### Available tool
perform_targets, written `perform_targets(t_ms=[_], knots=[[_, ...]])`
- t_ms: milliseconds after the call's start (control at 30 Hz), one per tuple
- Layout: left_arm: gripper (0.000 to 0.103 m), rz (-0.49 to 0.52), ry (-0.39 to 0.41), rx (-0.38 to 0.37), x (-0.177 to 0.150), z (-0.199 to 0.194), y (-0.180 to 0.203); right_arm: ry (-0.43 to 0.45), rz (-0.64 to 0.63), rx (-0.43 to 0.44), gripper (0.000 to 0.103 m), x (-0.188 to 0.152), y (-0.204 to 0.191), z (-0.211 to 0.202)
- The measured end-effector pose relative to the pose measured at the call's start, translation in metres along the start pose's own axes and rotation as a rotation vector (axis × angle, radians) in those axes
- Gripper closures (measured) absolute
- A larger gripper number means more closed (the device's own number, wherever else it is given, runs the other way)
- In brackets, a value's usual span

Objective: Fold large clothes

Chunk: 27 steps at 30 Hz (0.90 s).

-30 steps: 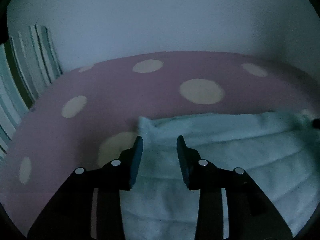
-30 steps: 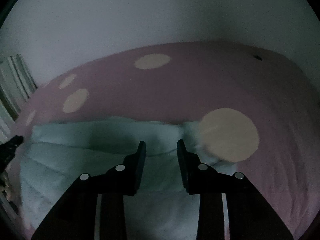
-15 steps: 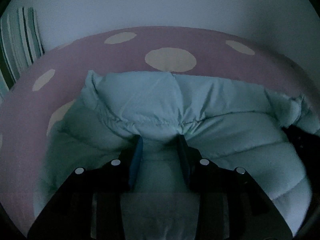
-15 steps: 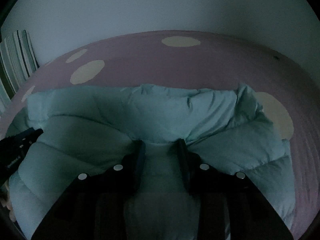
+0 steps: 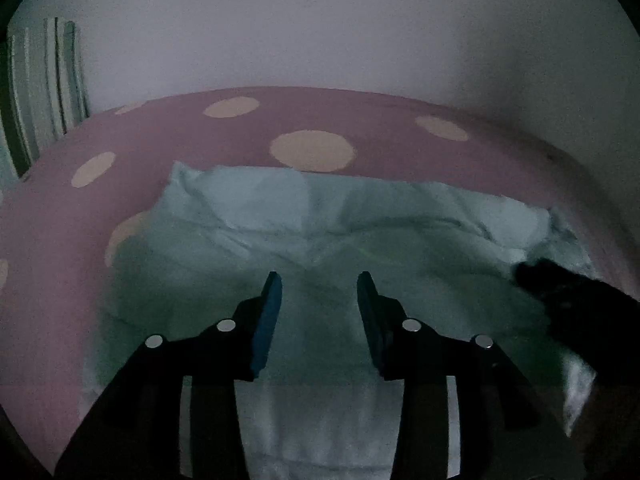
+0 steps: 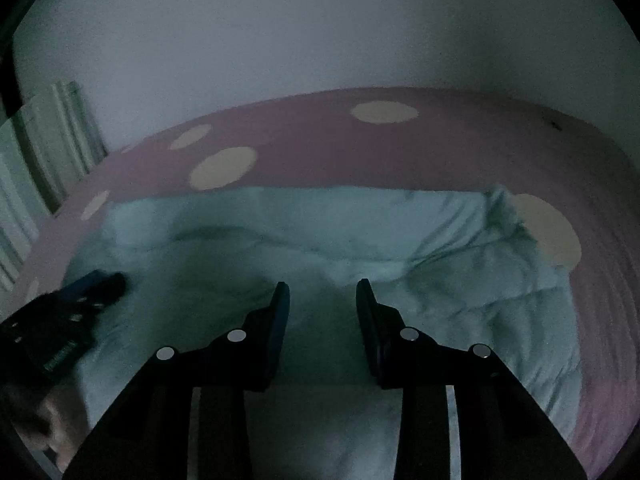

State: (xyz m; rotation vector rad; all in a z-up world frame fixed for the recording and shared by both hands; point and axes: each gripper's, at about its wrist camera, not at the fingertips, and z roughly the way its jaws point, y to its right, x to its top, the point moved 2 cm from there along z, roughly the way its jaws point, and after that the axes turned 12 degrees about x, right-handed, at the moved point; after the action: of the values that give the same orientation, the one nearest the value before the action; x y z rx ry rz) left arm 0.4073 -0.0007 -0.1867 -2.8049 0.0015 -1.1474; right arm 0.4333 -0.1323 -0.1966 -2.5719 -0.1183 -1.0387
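Your left gripper (image 5: 319, 282) and right gripper (image 6: 322, 290) both hang over a puffy, quilted pale-blue jacket (image 5: 360, 240). It lies in a soft folded heap on a bed (image 5: 360, 120) with a pink cover dotted with cream circles. Both pairs of fingers stand apart with nothing clamped between them, the left pair having just opened further. Behind is a plain wall (image 5: 320, 32).

pink bed cover (image 5: 380, 148) with cream dots; pale blue quilted jacket (image 5: 320, 232) lies on it, folded edge toward far edge by wall.
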Motion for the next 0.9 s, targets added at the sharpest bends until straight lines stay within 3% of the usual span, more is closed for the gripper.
perform_targets(t_ms=[100,367,667,733,800,900], knots=[[0.062,0.035,-0.035,0.012,-0.011,0.014,0.013,-0.027,-0.054,-0.009,0.068,-0.01,-0.018,0.01],[0.063,0.091,-0.068,0.061,-0.025,0.047,0.025,-0.08,-0.09,-0.06,0.068,-0.027,-0.013,0.051],[0.062,0.131,-0.05,0.09,-0.021,0.04,0.028,-0.084,-0.112,-0.091,0.067,-0.025,-0.019,0.044],[0.058,0.123,-0.045,0.083,-0.019,0.035,0.023,-0.069,-0.102,-0.083,0.064,-0.023,-0.019,0.037],[0.05,0.096,-0.049,0.055,-0.017,0.026,0.013,-0.059,-0.083,-0.068,0.05,-0.021,-0.02,0.025],[0.042,0.051,-0.055,0.039,-0.017,0.013,-0.007,-0.033,-0.07,-0.055,0.04,-0.019,-0.019,0.005]])
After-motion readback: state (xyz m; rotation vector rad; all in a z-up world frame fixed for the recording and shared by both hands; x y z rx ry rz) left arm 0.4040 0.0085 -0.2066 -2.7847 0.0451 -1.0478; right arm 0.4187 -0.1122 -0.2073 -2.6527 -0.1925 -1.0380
